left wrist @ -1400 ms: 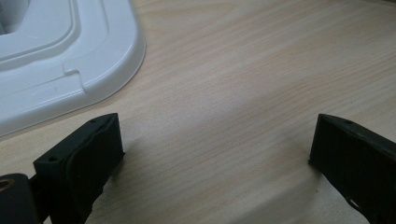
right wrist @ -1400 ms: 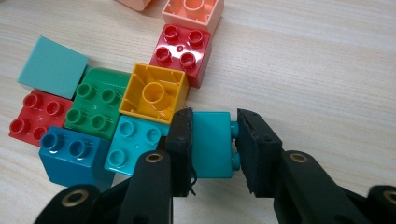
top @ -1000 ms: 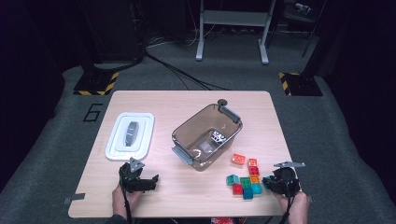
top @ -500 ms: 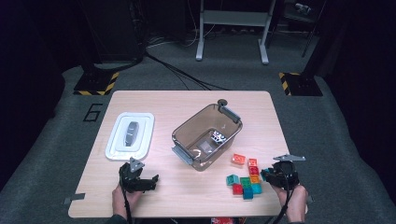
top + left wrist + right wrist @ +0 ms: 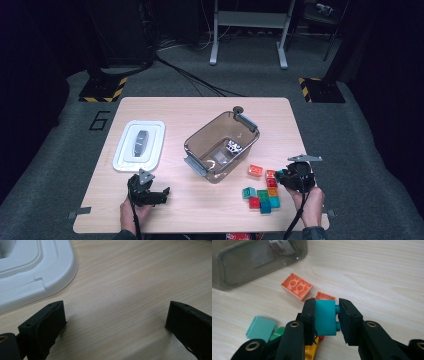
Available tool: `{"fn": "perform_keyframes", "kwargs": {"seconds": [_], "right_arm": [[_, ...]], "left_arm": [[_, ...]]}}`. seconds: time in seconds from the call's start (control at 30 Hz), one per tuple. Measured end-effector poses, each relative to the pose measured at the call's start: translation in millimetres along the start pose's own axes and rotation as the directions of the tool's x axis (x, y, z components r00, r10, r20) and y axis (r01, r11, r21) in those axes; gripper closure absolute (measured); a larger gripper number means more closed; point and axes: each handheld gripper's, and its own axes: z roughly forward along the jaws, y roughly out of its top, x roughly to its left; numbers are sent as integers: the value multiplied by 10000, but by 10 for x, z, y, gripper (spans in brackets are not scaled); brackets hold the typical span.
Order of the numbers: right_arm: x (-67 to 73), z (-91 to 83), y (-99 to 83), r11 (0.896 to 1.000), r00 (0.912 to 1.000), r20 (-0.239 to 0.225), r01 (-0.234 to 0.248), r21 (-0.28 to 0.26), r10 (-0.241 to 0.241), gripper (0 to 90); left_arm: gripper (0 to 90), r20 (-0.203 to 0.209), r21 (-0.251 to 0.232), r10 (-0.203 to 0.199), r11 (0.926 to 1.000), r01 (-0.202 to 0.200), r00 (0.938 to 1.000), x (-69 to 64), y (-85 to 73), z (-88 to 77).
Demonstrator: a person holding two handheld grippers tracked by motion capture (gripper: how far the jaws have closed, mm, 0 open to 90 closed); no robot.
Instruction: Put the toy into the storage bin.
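Note:
My right gripper [image 5: 325,315] is shut on a teal brick [image 5: 325,317], held a little above the table with its studs against the right jaw. In the high view that gripper [image 5: 280,178] hovers at the right of a cluster of coloured bricks [image 5: 262,196]. An orange brick [image 5: 297,286] lies upside down just ahead of it, near the smoky transparent bin [image 5: 200,142]. The left gripper [image 5: 115,322] stands open on bare wood, with nothing between its jaws, beside the white lid [image 5: 32,277]. From above, the left gripper [image 5: 157,195] sits near the front left edge.
The bin [image 5: 244,267] holds a small patterned object [image 5: 233,146]. The white lid [image 5: 122,155] lies flat at the left with a grey handle in its middle. A mint brick [image 5: 260,327], a yellow one [image 5: 310,350] and others lie under my right gripper.
The right gripper has risen and shifted slightly left toward the brick cluster, carrying the teal brick. The left gripper has stayed put.

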Motion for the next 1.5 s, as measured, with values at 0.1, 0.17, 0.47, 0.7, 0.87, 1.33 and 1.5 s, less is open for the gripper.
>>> {"fn": "perform_keyframes", "kwargs": {"seconds": [0.1, 0.17, 0.47, 0.7, 0.87, 1.33, 1.5], "right_arm": [[31, 14, 85, 9999, 9999, -47, 126, -75, -126, 675], [39, 16, 104, 9999, 9999, -41, 132, -77, -132, 675], [90, 32, 263, 9991, 9993, -166, 318, -293, -323, 675], [110, 31, 393, 9976, 9987, -164, 467, -516, -476, 675], [130, 31, 461, 9976, 9989, -220, 410, -562, -423, 675], [199, -31, 753, 9937, 9973, -112, 715, -861, -727, 676], [207, -70, 864, 9912, 9962, -93, 856, -1006, -870, 676]], "left_arm": [[26, 5, -3, -6, 10000, 6, 10000, -1, 0, 0], [26, 2, -7, -10, 10000, 10, 10000, -1, 0, 0], [27, 10, -7, -8, 10000, 8, 10000, -1, 0, 0], [27, 19, -6, 13, 10000, -13, 10000, 1, 0, 0], [27, 21, -3, 16, 10000, -16, 10000, 1, 0, 0], [28, 22, -3, 18, 10000, -18, 10000, 1, 0, 0], [27, 24, -7, 12, 10000, -12, 10000, 1, 0, 0]]}}
